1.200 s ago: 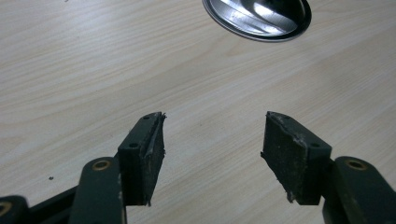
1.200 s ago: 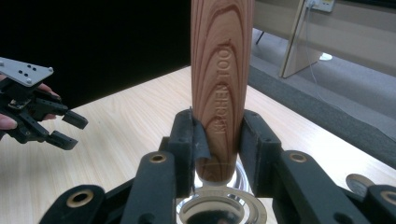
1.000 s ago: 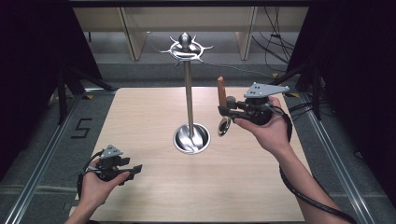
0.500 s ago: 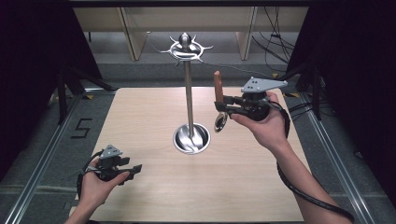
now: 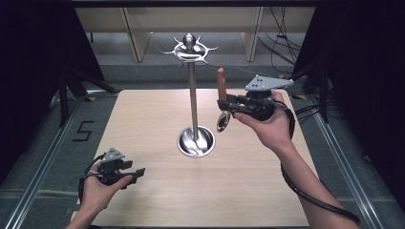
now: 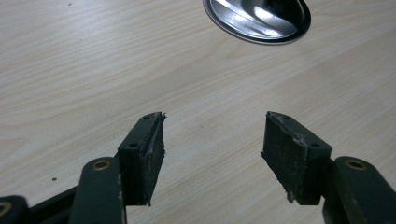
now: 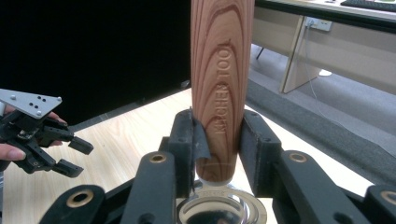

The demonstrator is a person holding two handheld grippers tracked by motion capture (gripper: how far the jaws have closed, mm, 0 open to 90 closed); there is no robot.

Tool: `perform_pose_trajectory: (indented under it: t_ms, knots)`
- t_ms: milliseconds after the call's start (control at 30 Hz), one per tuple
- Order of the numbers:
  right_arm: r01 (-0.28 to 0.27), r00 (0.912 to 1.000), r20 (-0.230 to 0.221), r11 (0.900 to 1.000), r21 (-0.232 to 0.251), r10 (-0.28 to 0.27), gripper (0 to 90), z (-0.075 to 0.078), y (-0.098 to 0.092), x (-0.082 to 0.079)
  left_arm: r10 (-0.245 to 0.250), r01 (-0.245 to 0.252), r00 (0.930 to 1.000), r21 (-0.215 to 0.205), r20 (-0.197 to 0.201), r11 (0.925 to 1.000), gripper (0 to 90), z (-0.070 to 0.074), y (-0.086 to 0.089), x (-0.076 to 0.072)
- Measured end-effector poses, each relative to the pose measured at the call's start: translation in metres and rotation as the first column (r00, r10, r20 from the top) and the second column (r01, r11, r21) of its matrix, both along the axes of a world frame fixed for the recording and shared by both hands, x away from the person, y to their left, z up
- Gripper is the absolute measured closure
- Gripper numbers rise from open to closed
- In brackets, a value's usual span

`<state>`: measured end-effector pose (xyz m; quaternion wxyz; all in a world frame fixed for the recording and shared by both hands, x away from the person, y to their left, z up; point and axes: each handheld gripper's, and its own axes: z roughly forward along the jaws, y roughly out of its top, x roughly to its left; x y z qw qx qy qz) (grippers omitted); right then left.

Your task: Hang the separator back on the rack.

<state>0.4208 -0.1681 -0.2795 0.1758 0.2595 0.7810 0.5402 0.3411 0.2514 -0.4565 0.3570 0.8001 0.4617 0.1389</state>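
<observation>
The right tool (image 5: 227,106) is held up above the far right part of the wooden counter (image 5: 157,200), its jaws pinching the lower end of a wooden handle (image 7: 222,84) that stands upright. Along the handle, raised letters read "KITCHEN TOOL". Below the jaws the utensil ends in a shiny metal head (image 5: 223,121), which hangs clear of the counter; what kind of head it is I cannot tell.

Just left of it stands a tall metal rack (image 5: 193,86) with a round polished base (image 6: 258,18) and a ring of hooks at the top (image 5: 190,48). The utensil is beside the pole, not touching it.

The left tool (image 6: 212,154) sits low near the counter's near left corner, jaws spread wide with nothing between them, pointing toward the rack's base.

On the floor left of the counter, a "5" (image 5: 82,130) is marked.
</observation>
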Motion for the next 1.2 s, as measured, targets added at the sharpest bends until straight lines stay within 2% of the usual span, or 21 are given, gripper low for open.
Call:
perform_pose_trajectory:
  t_ms: [33, 67, 100, 400, 433, 467, 533, 567, 600, 633, 733, 767, 867, 933, 1200]
  knots:
    - [0.01, 0.9999, 0.014, 1.0, 0.001, -0.01, 68.9, 0.001, 0.001, 0.0, 0.001, -0.001, 1.0, -0.001, 0.0, 1.0, 37.9, 0.0, 0.0, 0.0]
    - [0.016, 0.9999, -0.007, 1.0, 0.015, -0.016, 69.0, 0.001, 0.002, -0.001, 0.001, -0.001, 1.0, -0.001, 0.0, 1.0, 37.9, 0.0, 0.0, 0.0]
    - [-0.005, 1.0, -0.002, 1.0, 0.006, 0.005, 69.0, 0.002, 0.002, 0.0, 0.001, -0.001, 1.0, 0.005, -0.001, 1.0, 37.9, 0.0, 0.0, 0.0]
    - [-0.001, 1.0, 0.006, 1.0, 0.004, 0.001, 69.0, 0.008, 0.006, 0.002, 0.006, -0.006, 1.0, -0.008, 0.0, 0.9999, 37.9, 0.0, 0.0, 0.0]
    - [-0.001, 1.0, -0.001, 1.0, 0.015, 0.001, 69.0, 0.008, 0.008, 0.002, -0.001, 0.001, 1.0, 0.001, -0.003, 1.0, 37.9, 0.0, 0.001, 0.0]
    - [0.002, 1.0, -0.003, 1.0, 0.015, -0.002, 69.0, 0.008, 0.009, 0.002, 0.015, -0.015, 0.9999, -0.018, 0.003, 0.9997, 37.9, -0.001, -0.001, 0.0]
    - [-0.003, 1.0, 0.001, 1.0, 0.007, 0.003, 69.0, 0.01, 0.009, 0.003, 0.001, -0.001, 1.0, 0.0, -0.002, 1.0, 37.9, 0.0, 0.001, 0.0]
    - [0.003, 1.0, -0.001, 1.0, 0.008, -0.003, 69.0, 0.011, 0.01, 0.003, 0.024, -0.024, 0.9996, -0.026, 0.011, 0.9994, 37.9, -0.001, -0.002, 0.0]
    - [-0.004, 0.9999, 0.009, 1.0, 0.002, 0.004, 68.9, 0.011, 0.01, 0.005, 0.025, -0.025, 0.9996, -0.018, 0.015, 0.9995, 37.9, -0.001, -0.002, -0.001]
    - [-0.003, 1.0, -0.005, 1.0, 0.016, 0.003, 69.0, 0.012, 0.012, 0.004, 0.027, -0.026, 0.9995, -0.018, 0.018, 0.9995, 37.8, -0.001, -0.002, -0.001]
    - [0.006, 0.9999, -0.012, 1.0, 0.009, -0.005, 69.0, 0.013, 0.013, 0.004, 0.018, -0.018, 0.9997, -0.006, 0.016, 0.9998, 37.9, -0.001, 0.0, 0.0]
    - [0.003, 1.0, 0.006, 1.0, 0.005, -0.003, 69.0, 0.013, 0.013, 0.006, 0.013, -0.013, 0.9998, 0.001, 0.015, 0.9999, 37.8, 0.0, 0.0, 0.0]
    - [0.01, 0.9997, -0.022, 1.0, 0.02, -0.01, 69.0, 0.015, 0.015, 0.006, 0.01, -0.01, 0.9998, 0.007, 0.015, 0.9999, 37.9, 0.0, 0.001, 0.0]
    - [0.008, 0.9999, -0.006, 1.0, 0.015, -0.008, 69.0, 0.015, 0.014, 0.008, 0.008, -0.008, 0.9999, -0.002, 0.008, 1.0, 37.8, -0.001, 0.001, 0.0]
    - [-0.002, 0.9999, -0.015, 1.0, 0.015, 0.002, 69.0, 0.017, 0.017, 0.01, 0.013, -0.013, 0.9998, 0.006, 0.015, 0.9999, 37.8, 0.0, 0.0, -0.001]
